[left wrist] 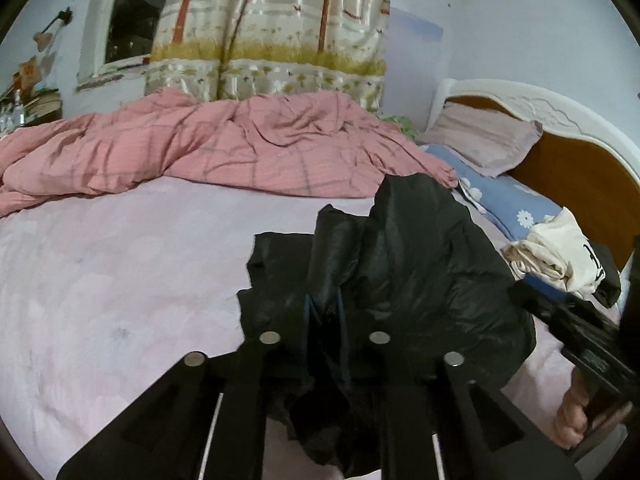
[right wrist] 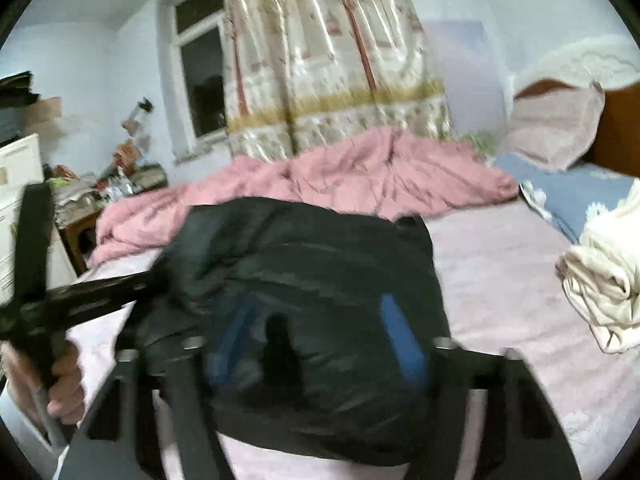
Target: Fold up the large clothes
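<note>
The fingers of the left gripper [left wrist: 324, 312] are pinched shut on a fold of the shiny black puffy jacket [left wrist: 400, 264], which lies bunched on the pale pink bed sheet [left wrist: 120, 280]. The right gripper [right wrist: 316, 344] is half open with jacket between its fingers; whether it presses cannot be told, since that view is blurred. A fold seems underway; next the cloth likely needs lifting over. The jacket's sleeves are hidden.

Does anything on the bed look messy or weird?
Yes. The pink quilt lies crumpled along the far side, and a cream garment sits in a loose heap by the blue pillow. Nothing looks torn or spilled.
</note>
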Action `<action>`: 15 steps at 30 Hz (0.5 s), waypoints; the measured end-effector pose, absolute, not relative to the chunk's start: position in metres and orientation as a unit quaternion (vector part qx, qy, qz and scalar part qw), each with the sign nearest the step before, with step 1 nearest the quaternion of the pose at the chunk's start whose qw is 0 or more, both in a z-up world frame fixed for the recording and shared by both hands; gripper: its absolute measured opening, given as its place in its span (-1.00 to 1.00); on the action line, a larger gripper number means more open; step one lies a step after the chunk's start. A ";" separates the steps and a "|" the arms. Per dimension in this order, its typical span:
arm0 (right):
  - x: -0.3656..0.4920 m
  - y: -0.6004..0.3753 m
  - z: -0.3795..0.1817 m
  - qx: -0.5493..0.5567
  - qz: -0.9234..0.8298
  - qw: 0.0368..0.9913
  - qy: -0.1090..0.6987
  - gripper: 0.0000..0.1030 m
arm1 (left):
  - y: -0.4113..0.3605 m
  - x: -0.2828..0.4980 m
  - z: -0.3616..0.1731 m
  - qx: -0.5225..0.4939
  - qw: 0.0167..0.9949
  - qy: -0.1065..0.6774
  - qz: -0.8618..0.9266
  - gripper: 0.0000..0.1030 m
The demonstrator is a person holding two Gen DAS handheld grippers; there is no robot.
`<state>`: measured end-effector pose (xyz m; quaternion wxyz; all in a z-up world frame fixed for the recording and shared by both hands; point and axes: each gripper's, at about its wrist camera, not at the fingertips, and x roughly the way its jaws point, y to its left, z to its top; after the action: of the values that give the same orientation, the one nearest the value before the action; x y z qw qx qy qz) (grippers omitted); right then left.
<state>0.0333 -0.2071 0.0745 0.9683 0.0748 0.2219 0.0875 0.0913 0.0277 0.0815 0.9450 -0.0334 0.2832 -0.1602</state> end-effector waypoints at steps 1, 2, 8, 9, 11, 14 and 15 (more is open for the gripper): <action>0.039 -0.208 0.072 0.079 0.095 0.965 0.233 -0.16 | 0.028 0.085 0.084 -0.031 0.951 0.266 -0.157 -0.70; 0.047 -0.209 0.065 0.087 0.110 0.958 0.250 -0.25 | 0.028 0.078 0.089 -0.028 0.957 0.243 -0.159 -0.70; 0.068 -0.201 0.051 0.117 0.171 0.941 0.266 -0.29 | 0.008 0.050 0.141 0.000 0.967 0.140 -0.214 -0.69; 0.071 -0.199 0.050 0.119 0.178 0.940 0.266 -0.29 | 0.001 0.052 0.145 0.010 0.966 0.140 -0.215 -0.69; 0.072 -0.194 0.050 0.117 0.183 0.939 0.265 -0.29 | -0.017 0.059 0.149 0.032 0.963 0.147 -0.223 -0.69; 0.074 -0.190 0.052 0.114 0.186 0.939 0.266 -0.29 | -0.037 0.083 0.140 0.053 0.959 0.180 -0.210 -0.69; 0.074 -0.190 0.053 0.114 0.184 0.939 0.266 -0.29 | -0.040 0.090 0.134 0.053 0.959 0.193 -0.203 -0.69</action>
<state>0.0743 -0.1896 0.0528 0.9395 0.1138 0.2656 0.1842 0.0901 -0.0404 0.1337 0.9585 0.0531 0.1927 -0.2031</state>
